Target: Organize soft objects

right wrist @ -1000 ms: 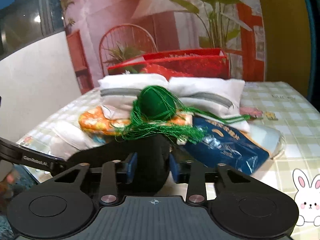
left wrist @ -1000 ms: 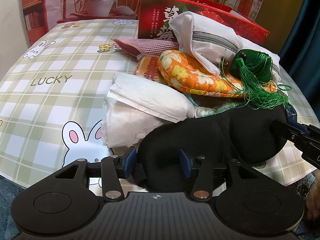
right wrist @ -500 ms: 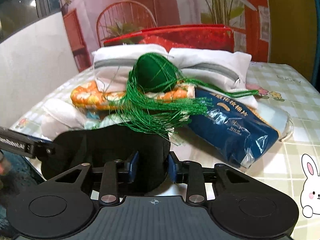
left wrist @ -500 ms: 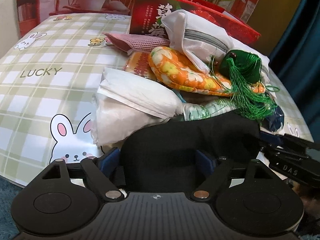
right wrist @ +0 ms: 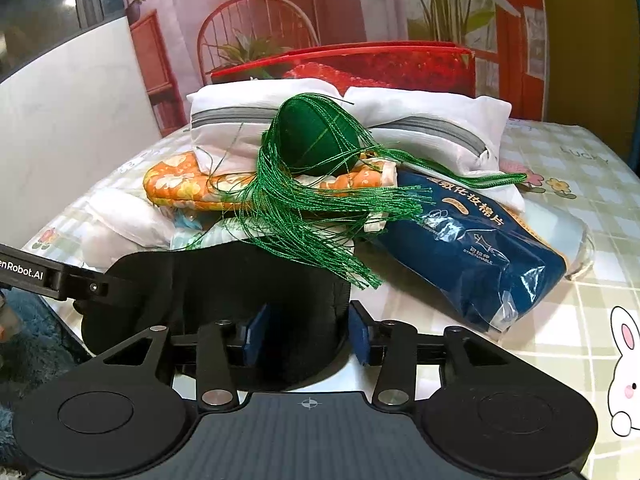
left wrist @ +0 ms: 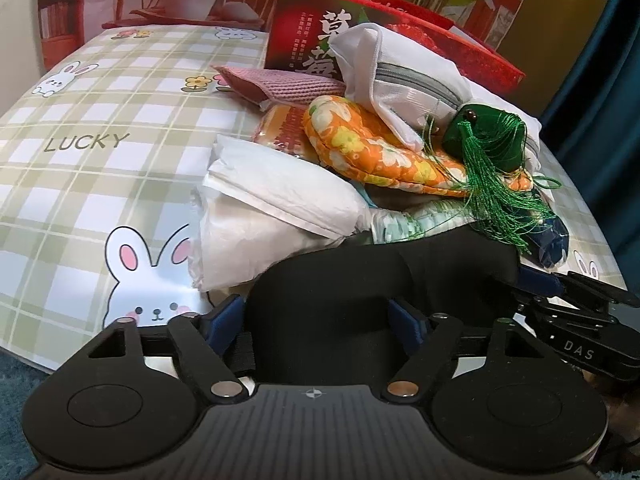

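While a black eye mask (left wrist: 360, 280) is stretched along the near edge of the checked surface (left wrist: 100, 120), one end is gripped by the left tongs (left wrist: 318, 316) and the other by the right tongs (right wrist: 306, 332); a green tassel (right wrist: 316, 200) is draped over it.

black eye mask (left wrist: 360, 280) covering both grippers' pad contact, blue packet (left wrist: 554, 240) mostly hidden under green tassel (left wrist: 496, 200)

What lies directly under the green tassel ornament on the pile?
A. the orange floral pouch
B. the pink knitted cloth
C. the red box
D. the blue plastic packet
A: in both wrist views the green tassel ornament rests on the orange floral pouch, with its threads hanging down over it.
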`<state>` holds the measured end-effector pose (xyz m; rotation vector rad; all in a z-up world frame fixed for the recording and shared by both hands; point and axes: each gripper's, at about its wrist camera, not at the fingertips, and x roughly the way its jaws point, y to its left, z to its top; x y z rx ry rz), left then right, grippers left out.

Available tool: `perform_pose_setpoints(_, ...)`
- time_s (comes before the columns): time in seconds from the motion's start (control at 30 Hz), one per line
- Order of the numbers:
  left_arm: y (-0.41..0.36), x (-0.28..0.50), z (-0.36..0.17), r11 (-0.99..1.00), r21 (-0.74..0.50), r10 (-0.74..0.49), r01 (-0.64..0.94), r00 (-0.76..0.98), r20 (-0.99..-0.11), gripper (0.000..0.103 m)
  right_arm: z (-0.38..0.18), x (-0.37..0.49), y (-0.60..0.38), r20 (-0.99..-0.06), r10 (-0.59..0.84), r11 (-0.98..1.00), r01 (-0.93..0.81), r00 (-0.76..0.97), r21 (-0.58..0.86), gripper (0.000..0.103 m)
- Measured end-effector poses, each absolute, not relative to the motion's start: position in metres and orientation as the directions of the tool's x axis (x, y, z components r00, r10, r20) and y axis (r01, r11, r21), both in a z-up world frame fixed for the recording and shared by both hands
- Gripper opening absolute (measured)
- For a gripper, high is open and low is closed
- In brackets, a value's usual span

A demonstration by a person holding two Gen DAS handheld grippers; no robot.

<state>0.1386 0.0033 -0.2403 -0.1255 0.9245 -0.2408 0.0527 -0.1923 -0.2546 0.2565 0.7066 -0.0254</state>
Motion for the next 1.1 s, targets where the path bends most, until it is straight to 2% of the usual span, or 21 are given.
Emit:
perform_pose_setpoints(0.23, -0.005, 0.134, -0.237, 0.957, -0.201, -0.286, 0.209, 0.562, -0.776, 0.060, -0.243, 0.047, -0.181, -0.615, 0.091, 0.980, 0.040, 0.784, 0.196, 0.041)
perform_pose_setpoints(0.4, -0.007, 0.131, -0.236, 0.950, -0.202, -0.305, 0.239, 0.565, -0.767, 0.035, -0.238, 0.046, -0.175, -0.598, 0.115, 0.983, -0.004, 0.793, 0.183, 0.039)
perform_pose_setpoints(0.5, -0.007, 0.129, -0.234, 0.948, -0.200, -0.310, 0.248, 0.580, -0.754, 0.025, -0.236, 0.046, -0.175, -0.586, 0.134, 0.979, -0.018, 0.799, 0.201, 0.039)
perform_pose_setpoints(0.63, -0.007, 0.125, -0.226, 0.952, -0.189, -0.301, 0.242, 0.612, -0.731, 0.020, -0.231, 0.044, -0.173, -0.572, 0.150, 0.977, -0.032, 0.807, 0.211, 0.035)
perform_pose_setpoints(0.73, -0.008, 0.119, -0.216, 0.955, -0.158, -0.287, 0.251, 0.648, -0.705, 0.018, -0.222, 0.039, -0.170, -0.539, 0.167, 0.975, -0.056, 0.826, 0.217, 0.029)
perform_pose_setpoints(0.8, -0.009, 0.114, -0.208, 0.956, -0.137, -0.281, 0.260, 0.680, -0.677, 0.018, -0.214, 0.035, -0.168, -0.509, 0.176, 0.975, -0.078, 0.842, 0.208, 0.021)
perform_pose_setpoints(0.87, -0.009, 0.110, -0.199, 0.956, -0.123, -0.280, 0.266, 0.707, -0.649, 0.018, -0.204, 0.029, -0.165, -0.468, 0.191, 0.973, -0.103, 0.863, 0.206, 0.019)
perform_pose_setpoints(1.1, -0.006, 0.096, -0.166, 0.949, -0.105, -0.306, 0.296, 0.794, -0.526, 0.018, -0.176, 0.020, -0.165, -0.381, 0.183, 0.976, -0.121, 0.907, 0.179, 0.017)
